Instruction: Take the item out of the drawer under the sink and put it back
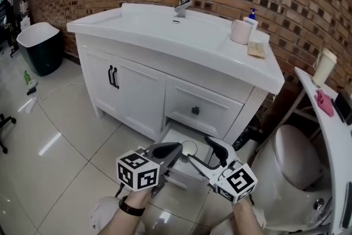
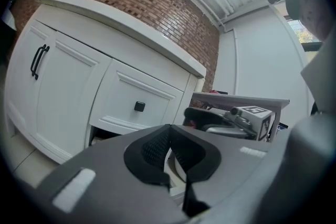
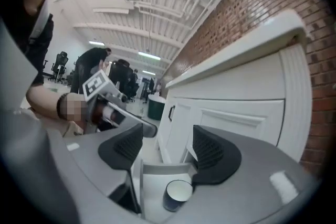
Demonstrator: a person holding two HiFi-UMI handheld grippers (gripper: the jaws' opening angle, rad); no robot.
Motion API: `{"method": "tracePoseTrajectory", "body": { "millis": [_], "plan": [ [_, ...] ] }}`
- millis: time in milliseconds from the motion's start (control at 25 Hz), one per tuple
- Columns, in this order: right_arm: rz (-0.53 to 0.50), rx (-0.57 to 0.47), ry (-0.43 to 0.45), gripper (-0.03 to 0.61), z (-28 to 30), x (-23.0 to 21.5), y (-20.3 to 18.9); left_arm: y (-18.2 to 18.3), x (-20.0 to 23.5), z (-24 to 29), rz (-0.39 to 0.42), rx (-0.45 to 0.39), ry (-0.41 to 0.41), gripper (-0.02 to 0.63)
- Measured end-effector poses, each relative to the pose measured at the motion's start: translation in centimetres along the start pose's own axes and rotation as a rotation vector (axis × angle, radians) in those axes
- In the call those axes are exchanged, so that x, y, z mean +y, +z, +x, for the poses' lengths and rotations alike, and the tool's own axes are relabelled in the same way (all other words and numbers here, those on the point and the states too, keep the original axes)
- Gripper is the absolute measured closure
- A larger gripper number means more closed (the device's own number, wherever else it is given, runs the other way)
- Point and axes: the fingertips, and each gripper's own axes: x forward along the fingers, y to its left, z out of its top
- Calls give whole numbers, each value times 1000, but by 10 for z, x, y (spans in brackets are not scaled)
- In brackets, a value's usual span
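Cup (image 3: pixel 177 194) stands in open drawer (image 3: pixel 164 168) under sink (image 1: pixel 154 22). Right hand-held gripper (image 3: pixel 167 147) jaws apart over cup, probably lining up grasp. Left hand-held gripper (image 2: pixel 168 134) closed, empty, parked alongside

The right tool (image 3: pixel 167 147) holds its jaws apart above the open drawer (image 3: pixel 160 169), gripping nothing. A dark cup (image 3: pixel 177 194) with a white inside stands upright in the drawer, toward its right side. The left tool (image 3: pixel 142 124) hangs left of the drawer.

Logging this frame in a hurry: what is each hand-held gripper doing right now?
Left hand-held gripper: shut, empty.
Right hand-held gripper: open, near the cup, not gripping it.
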Motion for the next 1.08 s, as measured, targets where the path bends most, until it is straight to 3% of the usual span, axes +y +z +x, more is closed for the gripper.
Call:
{"method": "tracePoseTrajectory", "body": {
  "millis": [80, 200, 520, 760, 1000, 1080],
  "plan": [
    [25, -59, -28, 318, -24, 6, 10, 3, -7, 1, 25, -3, -4, 597],
    [83, -64, -54, 371, -46, 13, 10, 4, -34, -6, 101, -17, -47, 597],
    [112, -38, -98, 397, -60, 7, 14, 5, -64, -19, 254, -87, -40, 597],
    [184, 23, -30, 426, -55, 14, 3, -2, -97, -7, 431, -71, -108, 597],
    [125, 15, -14, 464, -54, 23, 8, -3, -103, -8, 442, -73, -124, 601],
    [93, 15, 1, 508, -52, 27, 10, -3, -103, -9, 440, -65, -121, 601]
  ]
}}
